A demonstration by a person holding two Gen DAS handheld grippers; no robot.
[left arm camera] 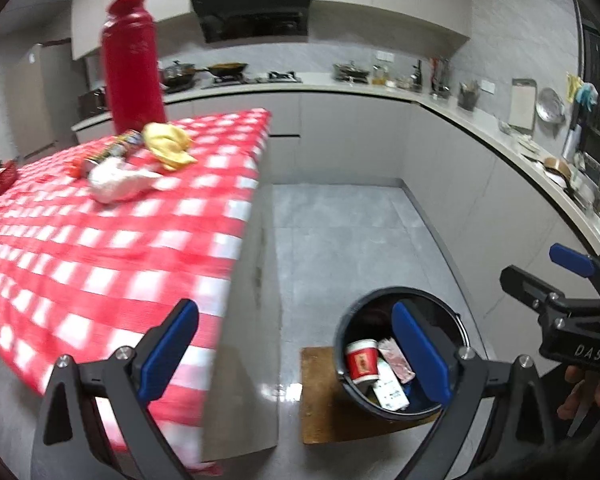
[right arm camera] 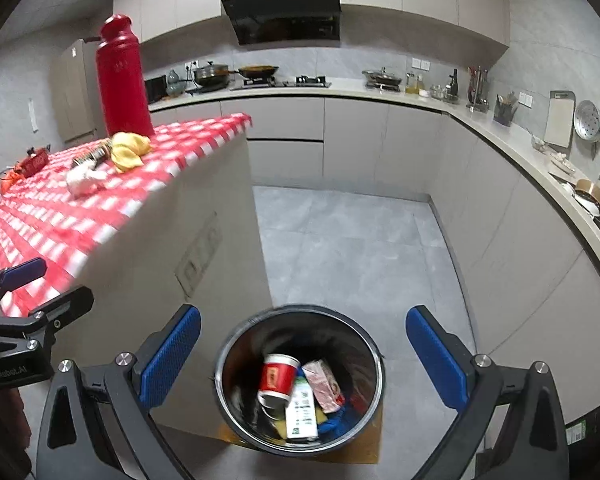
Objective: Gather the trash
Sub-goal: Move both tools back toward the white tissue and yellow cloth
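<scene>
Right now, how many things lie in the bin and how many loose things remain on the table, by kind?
In the bin:
Red paper cup: 1
White-green carton: 1
Pink packet: 1

On the table:
Yellow wrapper: 1
White crumpled paper: 1
Can: 1

Total: 6

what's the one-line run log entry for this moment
left gripper: open, empty | right gripper: open, above bin | cup in bin | yellow wrapper, crumpled tissue on table

A cup (right arm camera: 277, 376) and cartons (right arm camera: 302, 412) lie in the bin (right arm camera: 236, 340), on the floor right of the table (right arm camera: 80, 224).
</scene>
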